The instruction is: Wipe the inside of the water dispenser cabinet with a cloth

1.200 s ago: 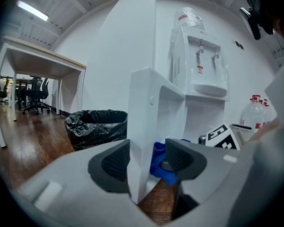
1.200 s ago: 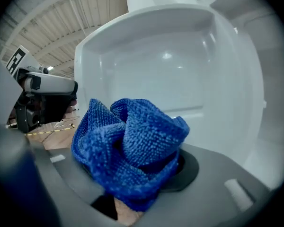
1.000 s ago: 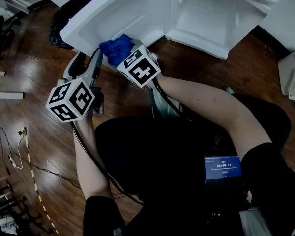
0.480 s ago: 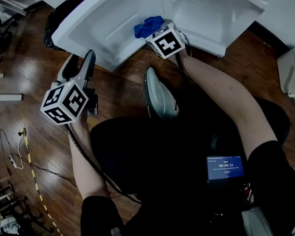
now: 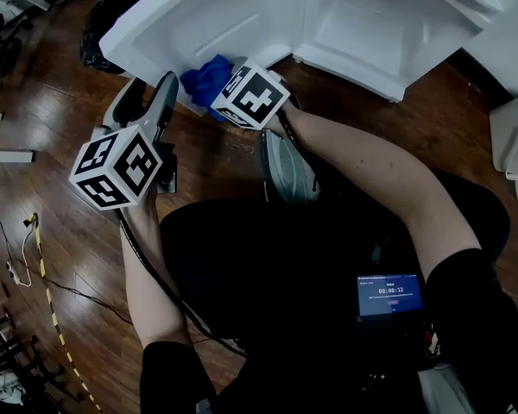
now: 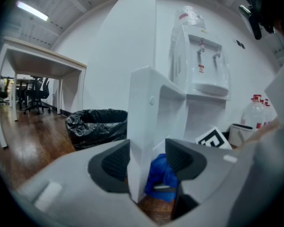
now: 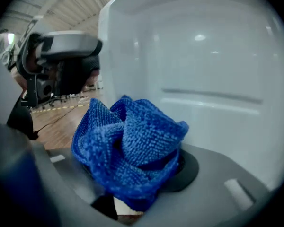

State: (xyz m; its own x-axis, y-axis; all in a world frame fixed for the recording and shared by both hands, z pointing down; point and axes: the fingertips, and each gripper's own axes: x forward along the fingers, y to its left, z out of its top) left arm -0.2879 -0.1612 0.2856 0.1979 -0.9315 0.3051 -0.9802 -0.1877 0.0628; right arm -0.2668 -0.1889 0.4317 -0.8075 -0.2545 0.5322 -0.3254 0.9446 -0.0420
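Observation:
The water dispenser's white cabinet door (image 5: 216, 15) stands swung open, with the cabinet's inside (image 5: 388, 33) to its right. My left gripper (image 5: 151, 89) is shut on the door's free edge (image 6: 142, 141), which stands between its dark pads (image 6: 114, 162). My right gripper (image 5: 217, 84) is shut on a bunched blue cloth (image 5: 205, 78), pressed against the inner face of the door near its lower edge. In the right gripper view the cloth (image 7: 128, 148) fills the jaws in front of the white door panel (image 7: 208, 79). The cloth (image 6: 162, 174) also shows behind the door edge.
A black rubbish bag (image 5: 112, 15) lies on the wooden floor behind the door. The person's shoe (image 5: 289, 171) is just below the right gripper. A white bin (image 5: 514, 136) stands at the right, cables (image 5: 17, 257) trail at the left, and a table (image 6: 38, 60) stands beyond.
The right gripper carried the cloth right along the door toward the cabinet, then back left and down to the door's lower edge. The left gripper kept its hold on the door.

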